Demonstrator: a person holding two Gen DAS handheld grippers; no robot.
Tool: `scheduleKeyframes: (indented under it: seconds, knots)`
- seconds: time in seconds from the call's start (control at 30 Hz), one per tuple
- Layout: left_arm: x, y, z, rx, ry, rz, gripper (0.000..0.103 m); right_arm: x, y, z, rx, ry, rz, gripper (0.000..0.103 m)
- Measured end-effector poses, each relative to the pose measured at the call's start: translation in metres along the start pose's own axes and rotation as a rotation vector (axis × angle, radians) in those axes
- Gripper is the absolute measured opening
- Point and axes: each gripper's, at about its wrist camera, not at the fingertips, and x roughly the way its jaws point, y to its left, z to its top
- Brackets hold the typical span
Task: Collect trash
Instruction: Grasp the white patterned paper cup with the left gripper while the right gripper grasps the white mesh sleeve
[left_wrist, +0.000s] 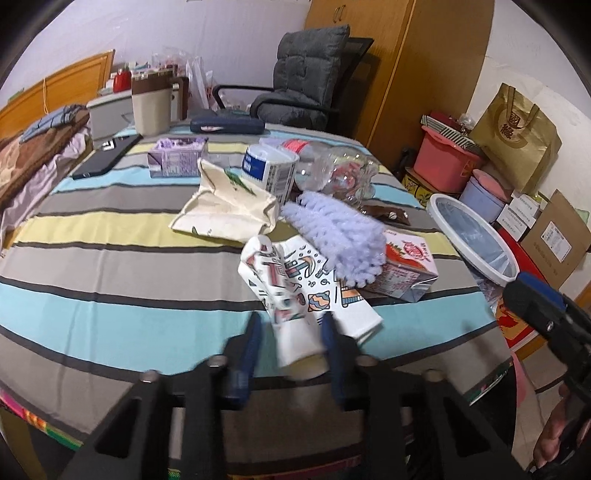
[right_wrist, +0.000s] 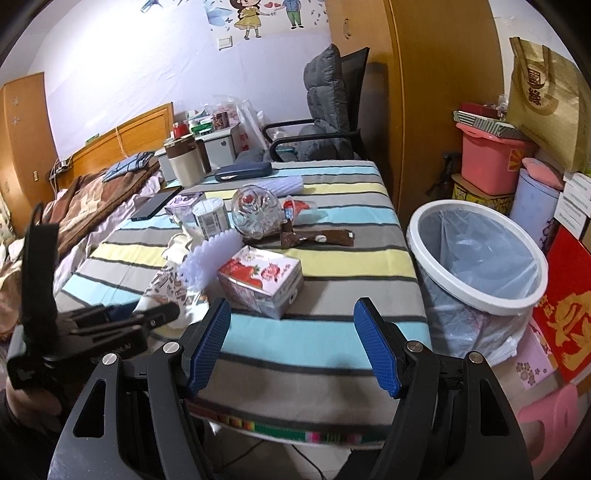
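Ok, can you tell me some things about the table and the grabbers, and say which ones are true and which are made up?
1. The left gripper has a crumpled patterned paper cup between its fingers. True.
2. The right gripper is holding the red juice carton. False: its jaws are wide open and empty, with the carton lying on the table beyond them.
3. The white bin has a plastic liner and stands beside the table. True.
4. The clear plastic bottle is standing upright. False: it lies on its side.
5. The phone is inside the bin. False: it lies on the striped tablecloth.
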Motion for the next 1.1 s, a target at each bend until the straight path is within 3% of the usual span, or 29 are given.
scheduleKeyframes:
  seconds: [0.33, 0.4, 0.67, 0.87, 0.97, 1.03, 1.1]
  knots:
    - [-0.018, 0.022, 0.000, -0.046, -0.055, 0.032, 0.021, 0.026, 0.027, 0.018, -0.045, 0.032, 0.109, 0.062]
    - [-0.020, 0.029, -0.002, -0.063, -0.055, 0.047, 0.021, 0.034, 0.038, 0.023, -0.064, 0.040, 0.136, 0.055]
    - [-0.026, 0.064, -0.001, -0.126, -0.064, 0.085, 0.021, 0.067, 0.066, 0.021, -0.127, 0.128, 0.183, 0.049]
    - [-0.032, 0.083, -0.004, -0.152, -0.076, 0.101, 0.021, 0.076, 0.082, 0.017, -0.180, 0.165, 0.159, 0.047]
    - [-0.033, 0.087, -0.005, -0.160, -0.080, 0.097, 0.021, 0.085, 0.090, 0.013, -0.224, 0.204, 0.102, 0.047]
    - [-0.032, 0.087, -0.006, -0.160, -0.078, 0.093, 0.021, 0.092, 0.090, 0.009, -0.240, 0.232, 0.067, 0.044]
    - [-0.031, 0.086, -0.005, -0.155, -0.075, 0.094, 0.021, 0.091, 0.086, 0.009, -0.240, 0.224, 0.040, 0.030]
